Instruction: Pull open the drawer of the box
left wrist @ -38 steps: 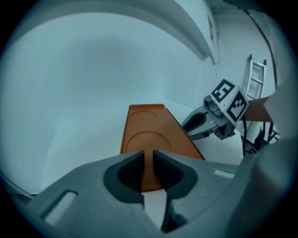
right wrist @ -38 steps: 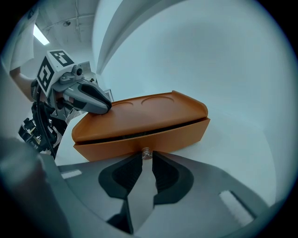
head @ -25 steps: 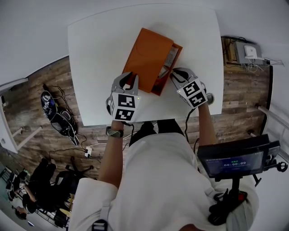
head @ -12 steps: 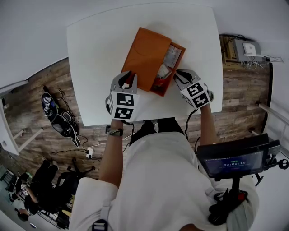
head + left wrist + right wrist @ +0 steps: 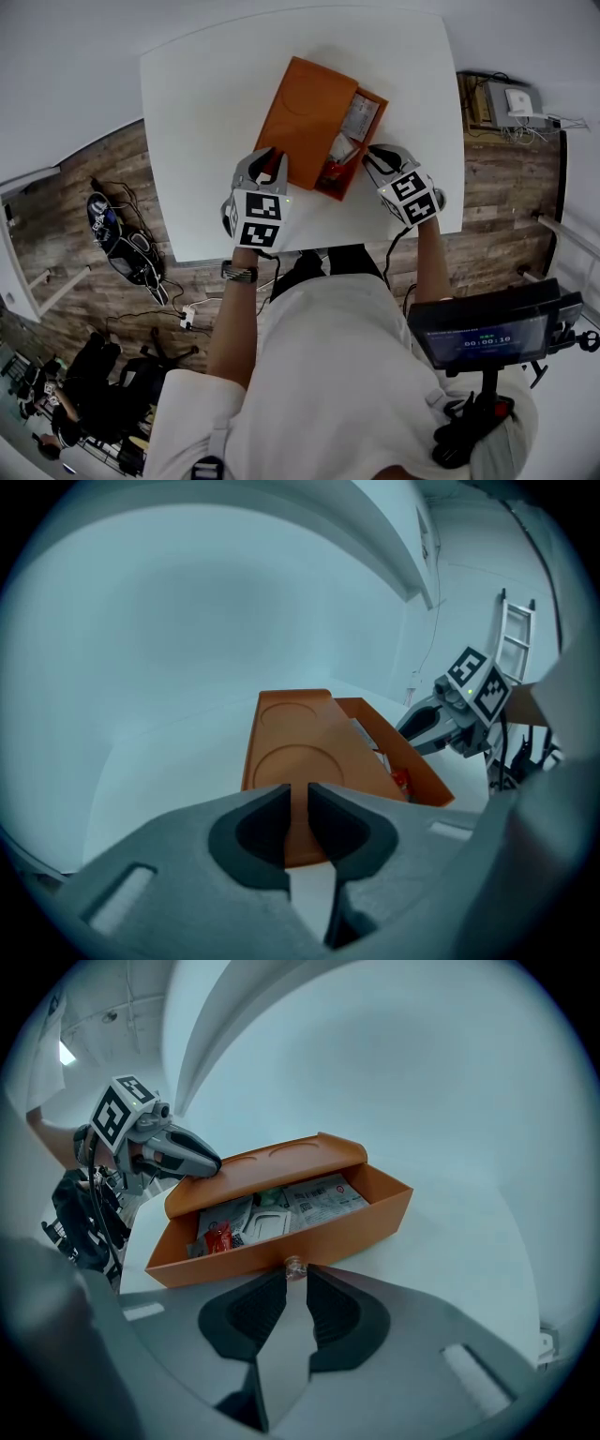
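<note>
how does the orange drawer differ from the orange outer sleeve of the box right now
The orange cardboard sleeve has a closed top with two pressed circles; the orange cardboard drawer is open-topped, showing papers and a red packet. The drawer's small clear knob sits in the right claw; the left claw is at the sleeve's near end. Both are orange.

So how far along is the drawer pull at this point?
Done: the drawer is partly out of the orange box, papers showing inside. In hand: the right gripper is shut on the drawer's knob; the left gripper sits at the box's near end. Left: pulling further, if fully open is wanted, then letting go.
</note>
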